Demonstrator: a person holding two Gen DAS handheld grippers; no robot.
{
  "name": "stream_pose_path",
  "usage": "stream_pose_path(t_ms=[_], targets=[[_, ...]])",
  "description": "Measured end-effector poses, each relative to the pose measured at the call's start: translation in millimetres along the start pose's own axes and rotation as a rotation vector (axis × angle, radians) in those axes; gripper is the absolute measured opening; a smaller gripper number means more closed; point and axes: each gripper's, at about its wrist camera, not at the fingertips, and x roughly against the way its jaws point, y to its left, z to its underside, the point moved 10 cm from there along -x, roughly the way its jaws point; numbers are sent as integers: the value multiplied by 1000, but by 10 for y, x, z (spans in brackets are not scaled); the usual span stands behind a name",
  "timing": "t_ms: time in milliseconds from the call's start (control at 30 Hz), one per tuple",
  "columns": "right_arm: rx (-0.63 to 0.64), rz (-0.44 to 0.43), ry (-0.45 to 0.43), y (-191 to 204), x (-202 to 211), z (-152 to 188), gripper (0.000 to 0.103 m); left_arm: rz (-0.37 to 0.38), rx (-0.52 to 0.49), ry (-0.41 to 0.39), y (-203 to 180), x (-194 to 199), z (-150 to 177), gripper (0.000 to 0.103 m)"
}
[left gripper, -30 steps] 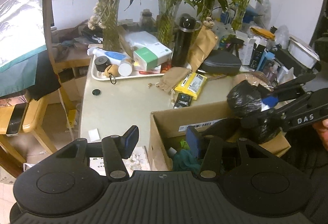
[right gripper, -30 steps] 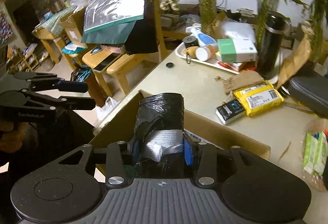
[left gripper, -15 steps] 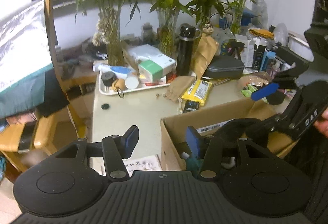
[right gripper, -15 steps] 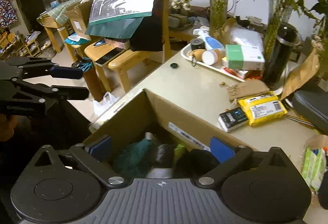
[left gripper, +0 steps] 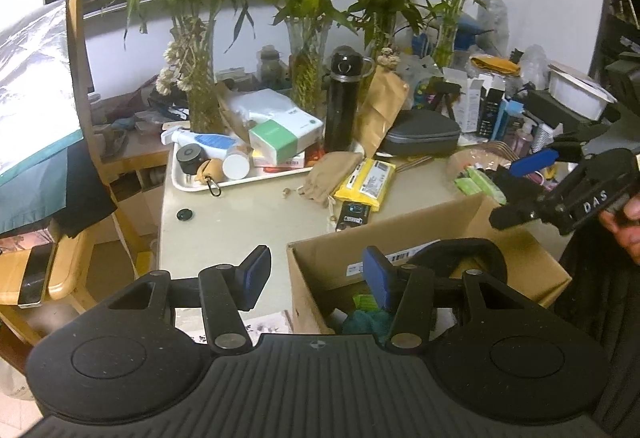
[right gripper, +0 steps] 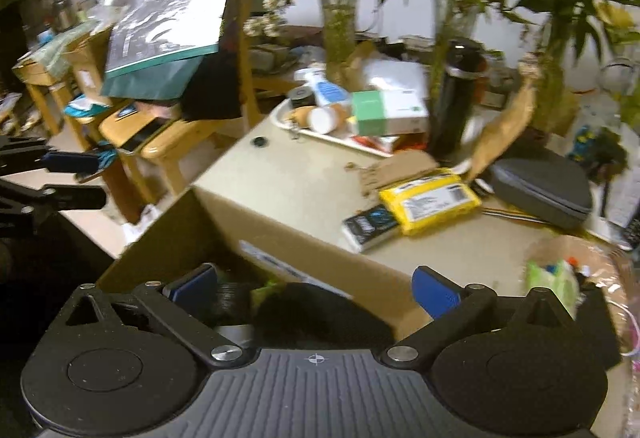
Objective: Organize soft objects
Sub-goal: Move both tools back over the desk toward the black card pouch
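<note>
1. Presently, the left gripper (left gripper: 316, 276) hovers at the near left corner of the cardboard box (left gripper: 404, 238); its blue-padded fingers (left gripper: 256, 274) are spread apart and hold nothing.
2. The right gripper (right gripper: 316, 286) is above the same box (right gripper: 320, 258), fingers (right gripper: 436, 296) released wide and empty. The right wrist view is blurred.
3. In the left wrist view the right gripper (left gripper: 532, 189) appears at the right edge, above the far right corner of the box. White lettering on its body reads "DAS". The hand (left gripper: 624, 222) holding it is partly visible.
4. Box contents: a black soft item (left gripper: 460, 254) lies against the inner wall, with teal fabric (left gripper: 360, 320) and a green scrap below it. The right wrist view shows a black bundle (right gripper: 320, 312) inside, just beside a dark roll. Further detail cannot be told.
5. A white printed label (left gripper: 396, 258) is stuck to the box's inner wall; its text is too small to read.
6. On the worktop (left gripper: 240, 213) beyond the box: a yellow packet (left gripper: 366, 179) with a white label, unreadable; a small black packet (left gripper: 354, 213) touching its near edge; a tan cloth pouch (left gripper: 328, 175) just beside it.
7. Further back: a white tray (left gripper: 188, 183) carrying a green-and-white carton (left gripper: 284, 135), a black flask (left gripper: 344, 101) standing upright, and a grey zip case (left gripper: 420, 131).
8. A green soft pack (left gripper: 478, 181) lies in a clear bag near the box's far right corner.
</note>
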Motion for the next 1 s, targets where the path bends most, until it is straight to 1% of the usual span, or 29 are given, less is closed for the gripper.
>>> stream_pose_path(t_ms=[100, 200, 367, 500, 633, 733, 833, 1000], targets=[[-28, 42, -2, -143, -11, 33, 103, 5, 6, 10, -15, -37, 19, 50], [-65, 90, 16, -281, -39, 90, 103, 10, 14, 17, -10, -63, 26, 51], [-104, 131, 25, -421, -84, 147, 103, 9, 35, 17, 34, -104, 24, 64], [-126, 148, 8, -495, -102, 130, 103, 3, 37, 23, 55, -147, 15, 64], [-158, 183, 7, -602, -156, 123, 103, -7, 15, 32, 63, -202, 2, 64], [-177, 192, 1, -662, -196, 123, 103, -5, 8, 29, 67, -234, -15, 64], [-182, 195, -13, -700, -217, 104, 103, -2, 8, 23, 92, -275, -47, 64], [-150, 177, -34, -711, -265, 25, 103, -6, 3, 12, 133, -358, -119, 64]])
